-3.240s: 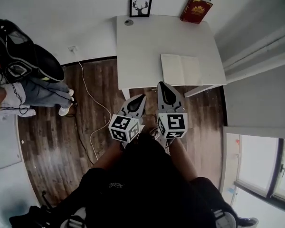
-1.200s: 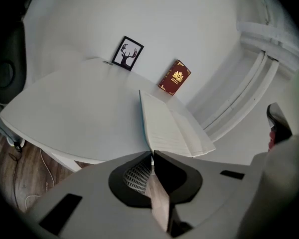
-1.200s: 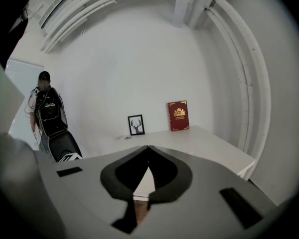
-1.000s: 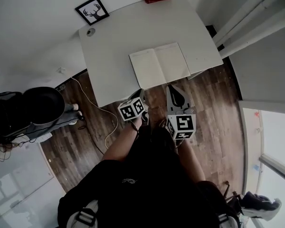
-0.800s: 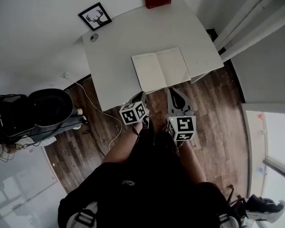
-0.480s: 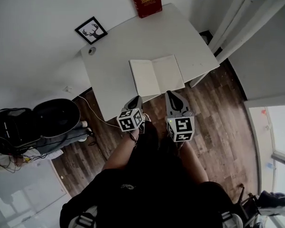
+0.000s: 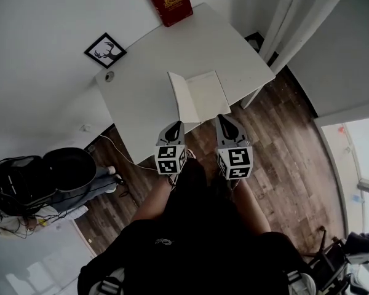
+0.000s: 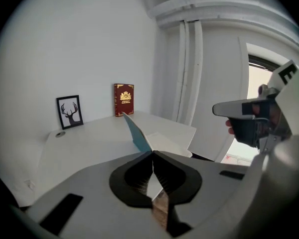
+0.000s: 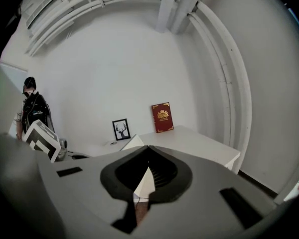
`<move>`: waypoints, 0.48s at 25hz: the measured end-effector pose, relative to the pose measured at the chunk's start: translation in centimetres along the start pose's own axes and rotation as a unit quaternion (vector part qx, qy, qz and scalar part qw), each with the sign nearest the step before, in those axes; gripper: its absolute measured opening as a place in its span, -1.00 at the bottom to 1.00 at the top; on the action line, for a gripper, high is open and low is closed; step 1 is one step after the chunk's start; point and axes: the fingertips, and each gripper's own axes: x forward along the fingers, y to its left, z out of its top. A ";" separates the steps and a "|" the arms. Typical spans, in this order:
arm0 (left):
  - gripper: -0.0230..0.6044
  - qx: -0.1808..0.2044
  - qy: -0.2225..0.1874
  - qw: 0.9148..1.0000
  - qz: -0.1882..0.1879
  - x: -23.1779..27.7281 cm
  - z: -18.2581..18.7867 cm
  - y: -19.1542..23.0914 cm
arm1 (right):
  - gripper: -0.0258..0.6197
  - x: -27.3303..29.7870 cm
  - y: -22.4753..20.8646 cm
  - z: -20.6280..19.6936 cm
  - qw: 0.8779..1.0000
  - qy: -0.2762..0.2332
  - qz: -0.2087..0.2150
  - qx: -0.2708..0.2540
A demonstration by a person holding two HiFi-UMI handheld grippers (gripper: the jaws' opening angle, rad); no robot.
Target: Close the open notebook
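Left tongs [image 8: 152,153] are clenched, tips together right where the near corner of the lifted cover [image 8: 134,130] ends. We take them to be grasping that cover, though their own grey body masks the pinch point. The cover belongs to the notebook [image 7: 204,96], which lies half open near the front edge of the white surface [image 7: 144,88]. Its left side stands tilted up with the blue outside turned away to the left, while the right side lies flat with a pale page showing. From the head view the raised side shows only as a narrow strip, and we cannot see its blue face from there.

Our right tongs [image 9: 148,147] are clenched too, tip to tip with nothing between them. They hang just off the surface's front edge, near the notebook's right corner but apart from it. Their view shows little of the notebook: one pale wedge pokes above the grey body, and the rest is covered.

At the far side a red book [image 7: 170,2] and a framed deer picture [image 7: 104,50] lean on the wall. A small round thing [image 7: 109,76] beside the frame is too small to identify.
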 end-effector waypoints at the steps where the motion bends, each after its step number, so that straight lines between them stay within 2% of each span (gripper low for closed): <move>1: -0.90 0.010 -0.002 1.000 -0.005 0.2 0.4 -0.4 | -0.85 -0.1 -0.2 0.0 1.000 0.000 -0.003 0.003; 12: -0.91 0.079 -0.008 0.995 -0.060 2.9 2.7 -5.6 | -0.85 -1.9 -3.7 0.1 0.999 0.000 -0.052 0.015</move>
